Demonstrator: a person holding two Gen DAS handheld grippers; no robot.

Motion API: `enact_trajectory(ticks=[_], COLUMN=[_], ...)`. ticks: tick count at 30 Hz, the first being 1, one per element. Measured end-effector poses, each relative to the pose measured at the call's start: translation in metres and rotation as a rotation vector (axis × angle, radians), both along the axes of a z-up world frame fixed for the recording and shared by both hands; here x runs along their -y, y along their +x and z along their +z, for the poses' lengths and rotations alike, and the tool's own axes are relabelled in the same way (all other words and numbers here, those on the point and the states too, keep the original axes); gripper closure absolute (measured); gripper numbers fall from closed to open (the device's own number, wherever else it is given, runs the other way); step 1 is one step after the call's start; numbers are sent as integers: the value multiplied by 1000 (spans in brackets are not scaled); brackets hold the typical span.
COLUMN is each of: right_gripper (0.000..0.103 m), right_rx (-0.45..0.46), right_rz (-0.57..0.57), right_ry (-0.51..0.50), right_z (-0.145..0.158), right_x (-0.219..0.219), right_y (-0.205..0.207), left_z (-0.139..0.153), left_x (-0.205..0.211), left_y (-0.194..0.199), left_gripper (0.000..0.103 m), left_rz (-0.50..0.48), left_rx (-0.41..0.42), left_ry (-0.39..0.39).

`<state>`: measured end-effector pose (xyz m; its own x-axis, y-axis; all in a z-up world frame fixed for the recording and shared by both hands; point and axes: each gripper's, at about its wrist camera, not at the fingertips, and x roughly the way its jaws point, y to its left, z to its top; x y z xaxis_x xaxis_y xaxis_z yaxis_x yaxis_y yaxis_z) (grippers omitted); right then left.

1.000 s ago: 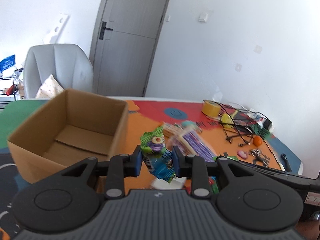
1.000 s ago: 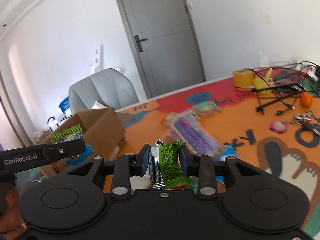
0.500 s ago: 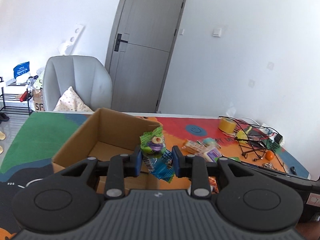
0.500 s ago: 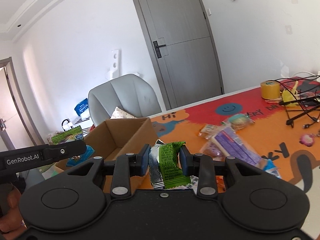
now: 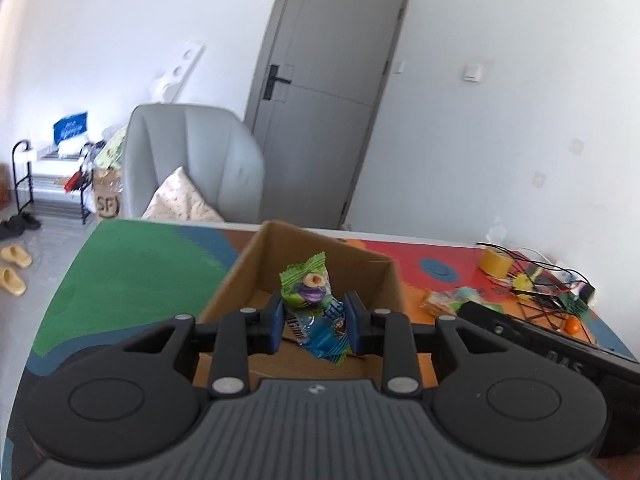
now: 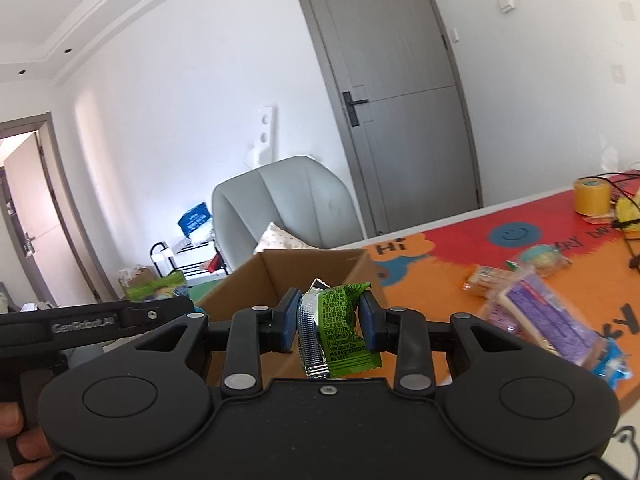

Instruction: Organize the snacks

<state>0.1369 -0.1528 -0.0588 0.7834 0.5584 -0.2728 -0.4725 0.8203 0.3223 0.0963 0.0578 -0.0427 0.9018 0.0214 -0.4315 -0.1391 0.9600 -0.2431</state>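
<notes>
**Both hand-held grippers carry snack packets at the cardboard box**

Seen from the left wrist, far to the left of the left hand-held gripper (image 5: 314,322), a black shoe rack (image 5: 48,176) stands on the floor. Ahead and to the left is a grey armchair (image 5: 192,160) with a patterned cushion (image 5: 180,200). Straight ahead, the open cardboard box (image 5: 256,268) sits on the colourful table (image 5: 132,264). This hand-held gripper is clenched on a green and blue snack packet (image 5: 310,304), which hangs between its blue pads over the inside of the box. To its right lie loose snacks (image 5: 444,300), blurred, and farther right a yellow tape roll (image 5: 494,261), tangled black cables (image 5: 548,284) and a small orange ball (image 5: 573,324).

Seen from the right wrist, the left hand-held gripper (image 6: 160,316) shows at the left edge with its packet (image 6: 158,288) in front of the box's left side. The right hand-held gripper (image 6: 330,322) grasps a green and silver snack packet (image 6: 340,328) between its pads, just before the near wall of the cardboard box (image 6: 320,268); whether it is over the opening I cannot tell. To the right, on the table (image 6: 440,264), lie a tan biscuit pack (image 6: 486,284), a round wrapped snack (image 6: 542,258) and a purple packet (image 6: 540,322), with the tape roll (image 6: 592,197) beyond them.
</notes>
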Motion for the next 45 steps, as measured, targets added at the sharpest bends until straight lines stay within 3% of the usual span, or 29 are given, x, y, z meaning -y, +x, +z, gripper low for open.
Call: enact_trajectory(ticks=[14, 16, 21, 22, 23, 24, 29, 34, 45], right_gripper=[70, 70, 68, 61, 46, 40, 0, 0, 0], right_rx=[-21, -28, -9, 3, 10, 13, -16, -4, -9], right_rz=[59, 66, 76, 62, 41, 19, -48, -91, -186], right_ry=[-22, -21, -40, -49, -58, -62, -46, -48, -55], right_z=[-3, -3, 0, 1, 2, 1, 0, -2, -9], right_x=[-44, -47, -55, -55, -54, -52, -30, -6, 40], right_y=[18, 19, 16, 13, 12, 13, 6, -3, -23], left_z=[-10, -9, -5, -4, -3, -2, -1, -2, -1], left_x=[-26, -30, -35, -36, -35, -35, -26, -7, 25], left_y=[16, 13, 2, 1, -1, -2, -4, -9, -20], left_gripper=[70, 67, 40, 38, 32, 26, 19, 13, 9], left_rz=[22, 34, 87, 99, 107, 116, 135, 136, 61], left_rx=[-41, -42, -21, -16, -12, -11, -21, -23, -8], left_ry=[-8, -14, -10, -9, -6, -1, 31, 82, 62])
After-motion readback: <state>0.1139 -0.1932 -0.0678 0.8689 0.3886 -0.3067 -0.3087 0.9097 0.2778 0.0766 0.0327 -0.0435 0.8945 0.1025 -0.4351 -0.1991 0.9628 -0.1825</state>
